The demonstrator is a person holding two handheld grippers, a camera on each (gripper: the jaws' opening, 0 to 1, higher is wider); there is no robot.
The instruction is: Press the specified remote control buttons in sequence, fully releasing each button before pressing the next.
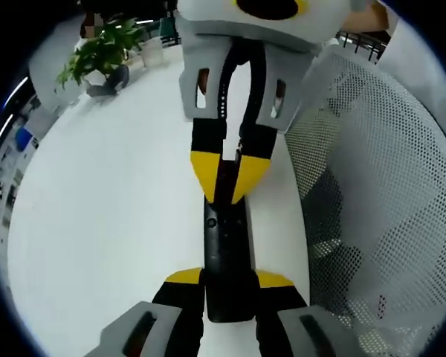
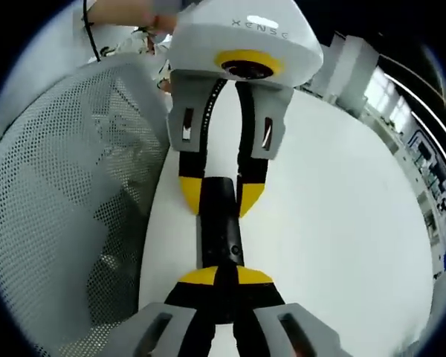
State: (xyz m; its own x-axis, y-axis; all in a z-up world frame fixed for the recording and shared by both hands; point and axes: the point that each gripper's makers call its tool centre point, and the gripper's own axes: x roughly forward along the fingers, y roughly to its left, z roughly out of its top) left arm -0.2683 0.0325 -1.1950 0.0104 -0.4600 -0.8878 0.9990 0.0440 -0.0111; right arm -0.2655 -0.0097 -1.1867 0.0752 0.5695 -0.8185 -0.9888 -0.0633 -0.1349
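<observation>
A black remote control point(image 1: 224, 245) lies lengthwise over the white table point(image 1: 97, 223). My left gripper point(image 1: 229, 286) is shut on its near end, one yellow-tipped jaw on each long side. My right gripper point(image 1: 227, 195) comes down from the top of the left gripper view, shut, its joined yellow tips resting on the remote's upper face near some small buttons. In the right gripper view, my right gripper point(image 2: 224, 279) has its tips together on the remote point(image 2: 219, 234). My left gripper point(image 2: 221, 197) clamps the far end there. I cannot tell which button is under the tips.
A white perforated mesh chair back point(image 1: 379, 186) stands close beside the remote; the mesh chair back point(image 2: 59, 186) is also in the right gripper view. A potted green plant point(image 1: 104, 52) stands at the table's far edge. Open table point(image 2: 342, 223) lies on the other side.
</observation>
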